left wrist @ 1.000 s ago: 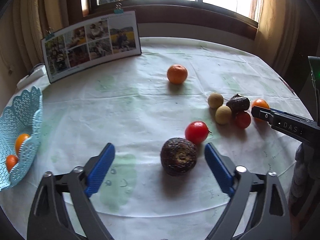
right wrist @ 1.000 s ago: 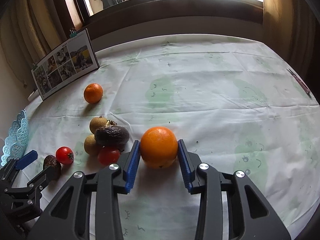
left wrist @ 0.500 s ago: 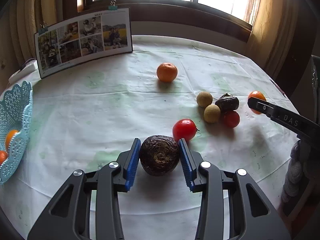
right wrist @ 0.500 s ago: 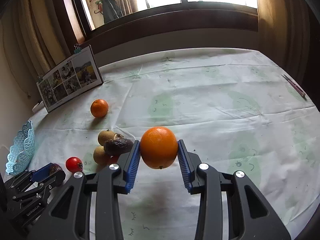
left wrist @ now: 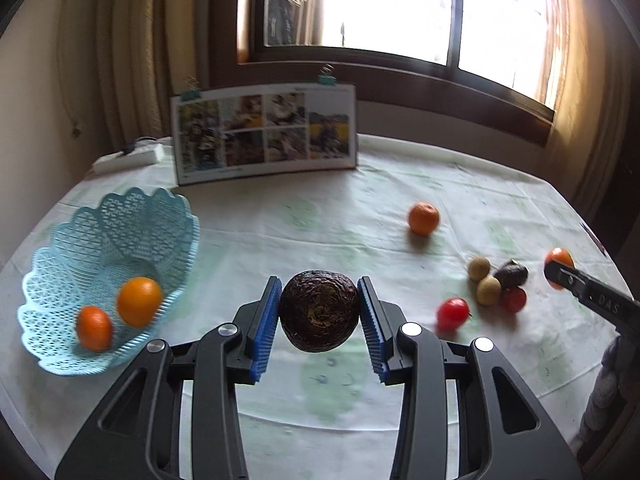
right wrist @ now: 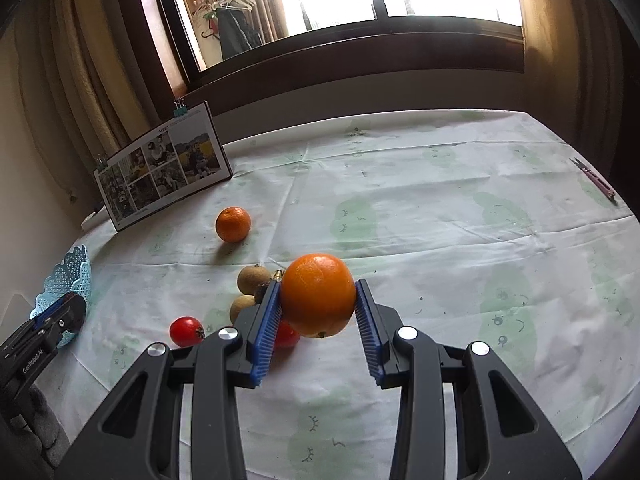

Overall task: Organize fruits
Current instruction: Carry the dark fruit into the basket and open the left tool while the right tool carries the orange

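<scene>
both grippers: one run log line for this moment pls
left gripper: shut on dark fruit, lifted | right gripper: shut on orange, lifted | basket: two orange fruits inside

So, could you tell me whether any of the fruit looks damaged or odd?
The dark round fruit in the left gripper looks shrivelled and wrinkled, and so does the dark fruit in the cluster.

The left gripper (left wrist: 319, 312) points toward twelve o'clock with both blue ribbed pads (left wrist: 264, 328) pressed against the sides of a dark wrinkled fruit (left wrist: 319, 310), which it holds clear of the table. The right gripper (right wrist: 317, 304) likewise points to twelve o'clock, its pads (right wrist: 266, 330) clamped on an orange (right wrist: 318, 294) lifted off the cloth. In the left wrist view the right gripper's tip enters from three o'clock; in the right wrist view the left gripper's tip enters from nine o'clock.
</scene>
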`<state>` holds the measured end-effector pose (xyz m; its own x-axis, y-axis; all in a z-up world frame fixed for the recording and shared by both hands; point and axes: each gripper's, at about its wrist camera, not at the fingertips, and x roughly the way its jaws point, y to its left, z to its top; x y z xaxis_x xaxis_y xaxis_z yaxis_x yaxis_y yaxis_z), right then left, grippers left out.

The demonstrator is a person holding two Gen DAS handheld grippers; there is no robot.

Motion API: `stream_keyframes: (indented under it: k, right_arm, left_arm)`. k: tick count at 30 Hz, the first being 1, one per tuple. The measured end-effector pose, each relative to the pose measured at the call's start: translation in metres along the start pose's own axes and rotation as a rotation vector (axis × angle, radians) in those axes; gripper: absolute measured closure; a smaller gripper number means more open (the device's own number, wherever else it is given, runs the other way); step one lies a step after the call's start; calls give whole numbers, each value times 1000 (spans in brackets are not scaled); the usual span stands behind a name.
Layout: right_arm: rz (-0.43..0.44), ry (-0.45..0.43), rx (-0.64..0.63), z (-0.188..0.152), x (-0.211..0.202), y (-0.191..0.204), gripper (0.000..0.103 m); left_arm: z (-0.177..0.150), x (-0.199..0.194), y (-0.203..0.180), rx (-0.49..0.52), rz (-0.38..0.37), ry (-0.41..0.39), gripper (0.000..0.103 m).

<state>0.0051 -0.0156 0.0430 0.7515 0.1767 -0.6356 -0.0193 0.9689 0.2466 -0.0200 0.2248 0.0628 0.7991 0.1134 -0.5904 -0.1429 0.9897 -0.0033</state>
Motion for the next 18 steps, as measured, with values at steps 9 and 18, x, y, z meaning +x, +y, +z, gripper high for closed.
stream_keyframes:
  k: [9, 18]
  right_arm:
    - [44, 0, -13, -1, -4, 26, 65]
    - [80, 0, -57, 0, -7, 58, 65]
  left_arm:
    - [10, -20, 49, -83, 118, -82, 63]
    - [11, -29, 109, -179, 240, -117, 63]
